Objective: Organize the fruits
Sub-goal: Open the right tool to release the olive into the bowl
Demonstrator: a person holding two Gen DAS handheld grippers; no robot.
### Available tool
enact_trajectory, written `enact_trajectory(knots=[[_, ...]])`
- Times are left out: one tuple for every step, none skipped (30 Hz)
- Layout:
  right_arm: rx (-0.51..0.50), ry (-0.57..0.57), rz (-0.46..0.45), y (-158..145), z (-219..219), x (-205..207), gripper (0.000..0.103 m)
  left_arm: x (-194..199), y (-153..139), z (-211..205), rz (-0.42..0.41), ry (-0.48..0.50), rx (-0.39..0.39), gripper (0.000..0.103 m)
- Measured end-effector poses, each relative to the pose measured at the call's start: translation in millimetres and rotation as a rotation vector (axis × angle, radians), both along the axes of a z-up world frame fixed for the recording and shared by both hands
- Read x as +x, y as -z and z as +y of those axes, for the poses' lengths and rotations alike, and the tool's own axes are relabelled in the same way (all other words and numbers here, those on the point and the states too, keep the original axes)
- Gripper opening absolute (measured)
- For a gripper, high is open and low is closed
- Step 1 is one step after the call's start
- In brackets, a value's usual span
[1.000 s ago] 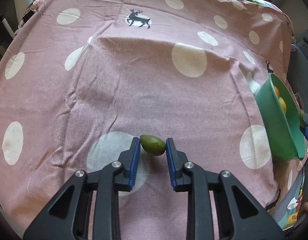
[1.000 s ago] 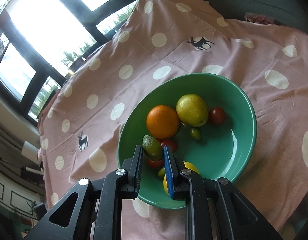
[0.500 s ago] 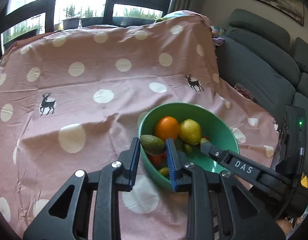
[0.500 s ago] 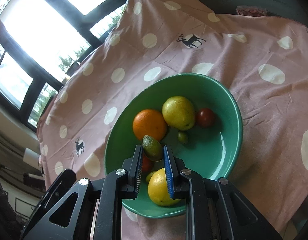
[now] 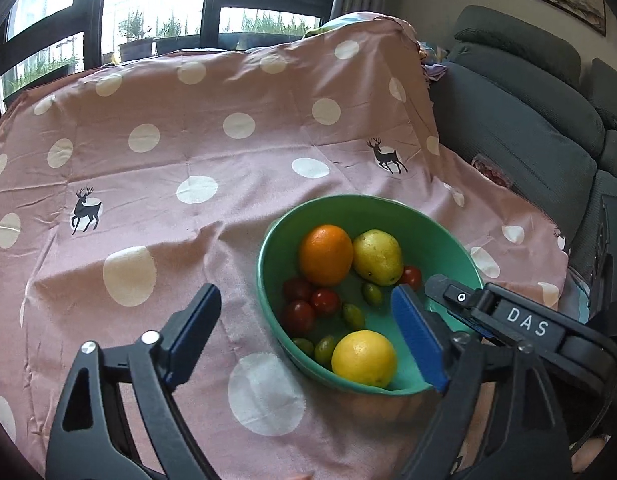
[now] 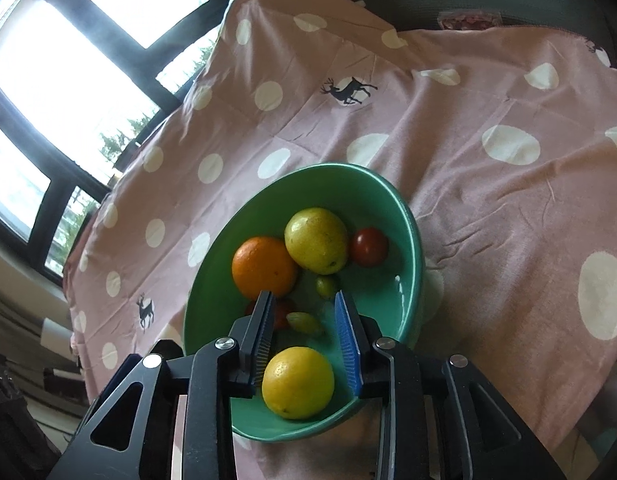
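A green bowl sits on the pink dotted cloth and holds an orange, a pale yellow fruit, a lemon, several red tomatoes and several small green fruits. My left gripper is open and empty over the bowl's near rim. My right gripper is open over the bowl, with the lemon and a small green fruit lying between its fingers. The right gripper's tip also shows in the left wrist view.
The pink cloth with white dots and deer prints covers the table. A grey sofa stands at the right. Windows are behind the table.
Both grippers have opened. The small green fruit each one held has dropped into the bowl. The left gripper has moved closer over the bowl.
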State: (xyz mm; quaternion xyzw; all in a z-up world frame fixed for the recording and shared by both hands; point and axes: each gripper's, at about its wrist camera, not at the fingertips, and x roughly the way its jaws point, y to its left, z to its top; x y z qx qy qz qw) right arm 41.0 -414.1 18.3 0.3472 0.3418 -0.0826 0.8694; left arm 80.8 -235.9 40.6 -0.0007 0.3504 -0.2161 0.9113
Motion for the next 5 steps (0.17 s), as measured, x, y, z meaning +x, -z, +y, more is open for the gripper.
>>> enact_trajectory(knots=[[0.001, 0.003, -0.004, -1.0, -1.2, -1.3, 0.038, -0.5, -0.6, 2.2, -0.001, -0.003, -0.01, 0.096], [0.004, 0.003, -0.01, -2.0, -1.7, -2.4, 0.039, -1.0, -1.0, 4.0, 0.0, -0.005, -0.021, 0.096], [0.005, 0.003, -0.011, -2.9, -1.3, -3.0, 0.04, -1.3, -1.1, 4.7, 0.006, -0.001, -0.026, 0.096], [0.002, 0.004, -0.01, -3.9, -0.6, -3.0, 0.041, -1.7, -1.7, 5.7, 0.009, 0.0, -0.029, 0.096], [-0.003, 0.005, -0.011, -4.6, 0.7, -3.3, 0.043, -2.5, -2.8, 7.0, 0.005, -0.003, -0.032, 0.096]])
